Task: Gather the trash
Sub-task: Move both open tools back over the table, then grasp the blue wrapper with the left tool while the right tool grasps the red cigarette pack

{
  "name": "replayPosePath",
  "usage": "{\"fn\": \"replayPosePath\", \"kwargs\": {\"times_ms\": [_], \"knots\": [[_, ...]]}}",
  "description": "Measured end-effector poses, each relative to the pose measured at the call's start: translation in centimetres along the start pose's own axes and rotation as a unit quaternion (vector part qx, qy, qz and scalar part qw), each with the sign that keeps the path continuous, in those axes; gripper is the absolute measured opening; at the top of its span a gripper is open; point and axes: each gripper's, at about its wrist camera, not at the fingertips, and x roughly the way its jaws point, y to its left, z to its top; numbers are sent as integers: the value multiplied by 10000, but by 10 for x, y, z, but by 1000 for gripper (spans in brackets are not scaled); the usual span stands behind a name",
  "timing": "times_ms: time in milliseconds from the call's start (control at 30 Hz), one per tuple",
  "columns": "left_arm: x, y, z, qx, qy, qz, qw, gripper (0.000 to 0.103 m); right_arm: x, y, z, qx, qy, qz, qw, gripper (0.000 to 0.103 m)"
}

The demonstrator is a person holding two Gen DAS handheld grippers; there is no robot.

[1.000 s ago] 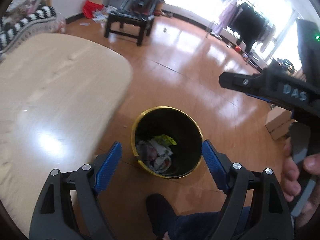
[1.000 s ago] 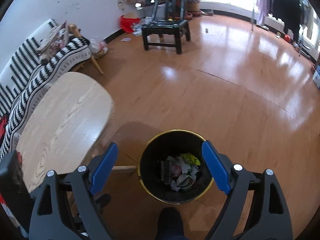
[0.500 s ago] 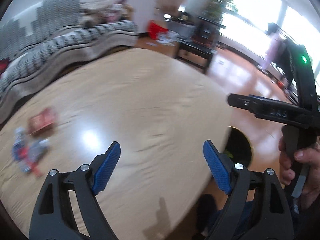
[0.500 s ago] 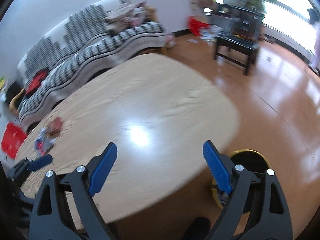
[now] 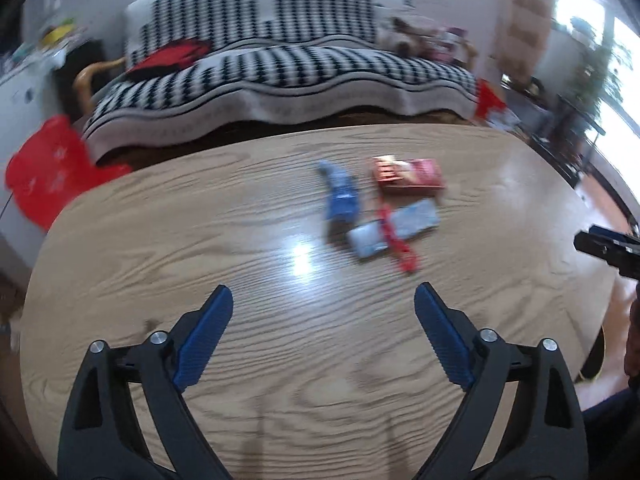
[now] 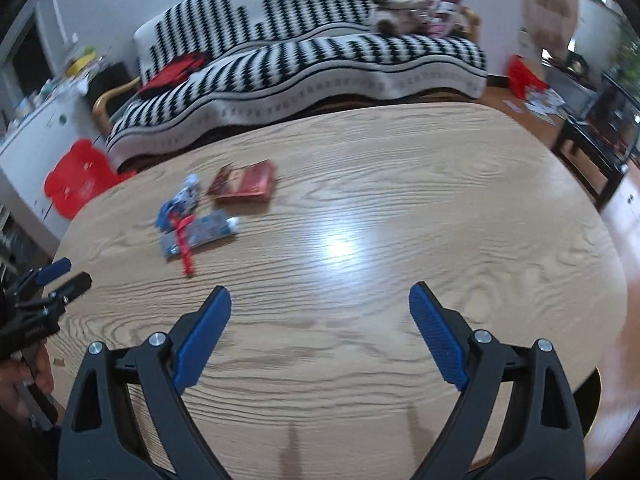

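A: Biggest thing first?
B: Striped black-and-white sofa (image 5: pixel 280 64) across the top of both views. Below it the oval wooden table (image 5: pixel 200 240) fills the middle and bottom of each frame. Red bag (image 5: pixel 48 168) at the left edge, beside the sofa's end.

A: Trash location?
B: All on the table, one loose cluster. Left wrist view: centre-right of frame. Right wrist view: left of centre. Motion blur on everything, so no print is readable.

A: Items?
B: Red box (image 5: pixel 408 174) at the cluster's upper right. Blue wrapper (image 5: pixel 340 196) just left of it, apart from it. Pale blue packet (image 5: pixel 394 228) below both, with a thin red strip (image 5: pixel 396 240) lying across it. Same four in the right view: red box (image 6: pixel 246 184), blue wrapper (image 6: pixel 178 206), pale packet (image 6: pixel 200 234), strip (image 6: pixel 185 246).

A: Grippers?
B: Left gripper (image 5: pixel 322 336) at bottom of its frame, jaws wide and opening, bare table between the blue pads, nothing gripped. Right gripper (image 6: pixel 320 336) likewise spread wide, nothing between the pads. Both sit short of the cluster, no contact.

A: Bin?
B: Only a dark sliver with a gold rim (image 6: pixel 594 400) past the table edge, lower right of the right view.
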Motion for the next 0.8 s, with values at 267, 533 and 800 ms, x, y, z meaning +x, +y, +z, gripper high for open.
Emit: {"fn": "replayPosePath", "kwargs": {"times_ms": [267, 533, 800], "knots": [[1, 15, -5, -56, 8, 117, 9999, 92, 32, 29, 7, -172, 164, 83, 9997, 88], [32, 3, 14, 23, 90, -32, 10000, 92, 56, 45, 28, -285, 319, 174, 9989, 88], [91, -18, 57, 165, 111, -159, 9997, 92, 116, 49, 84, 44, 816, 542, 9952, 89]]}}
